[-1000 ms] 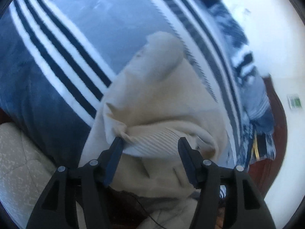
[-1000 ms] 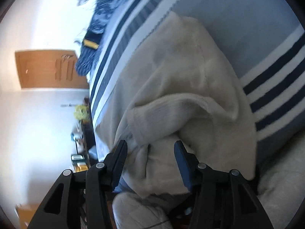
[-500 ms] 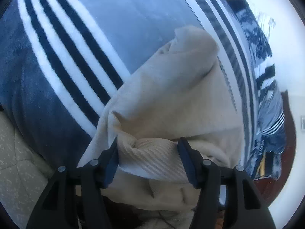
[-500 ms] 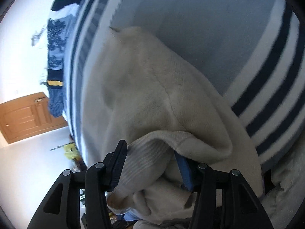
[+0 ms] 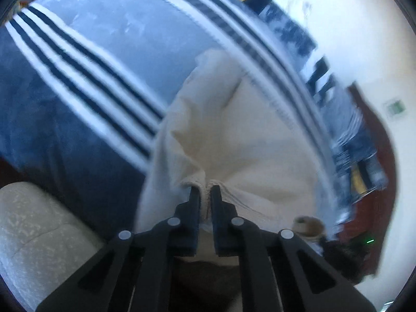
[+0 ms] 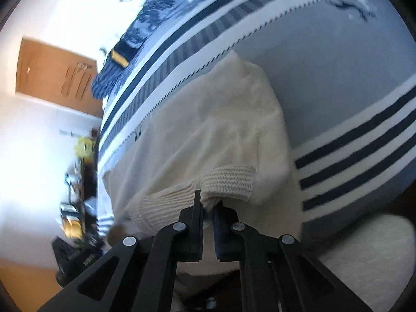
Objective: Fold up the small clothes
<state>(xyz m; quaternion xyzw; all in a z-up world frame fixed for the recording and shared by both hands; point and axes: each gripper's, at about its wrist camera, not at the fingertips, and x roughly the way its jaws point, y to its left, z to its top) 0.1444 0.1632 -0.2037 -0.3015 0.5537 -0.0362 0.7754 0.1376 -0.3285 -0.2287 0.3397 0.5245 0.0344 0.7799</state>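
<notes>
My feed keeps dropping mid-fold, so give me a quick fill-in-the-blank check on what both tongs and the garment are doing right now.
1. The left tongs are shut on the ribbed edge of the cream ____.
2. The right tongs are ____ on the sweater too.
3. The sweater lies on a blue blanket with dark and ____ stripes.

Missing words: sweater; shut; white

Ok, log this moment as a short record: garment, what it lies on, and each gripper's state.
garment: cream knit sweater, bunched, ribbed hem toward the grippers
surface: blue blanket with navy and white stripes
left gripper: jaws just closed, shut on the ribbed hem
right gripper: jaws just closed, shut on the ribbed hem
fold: not yet made
background: wooden door seen from the right wrist
</notes>
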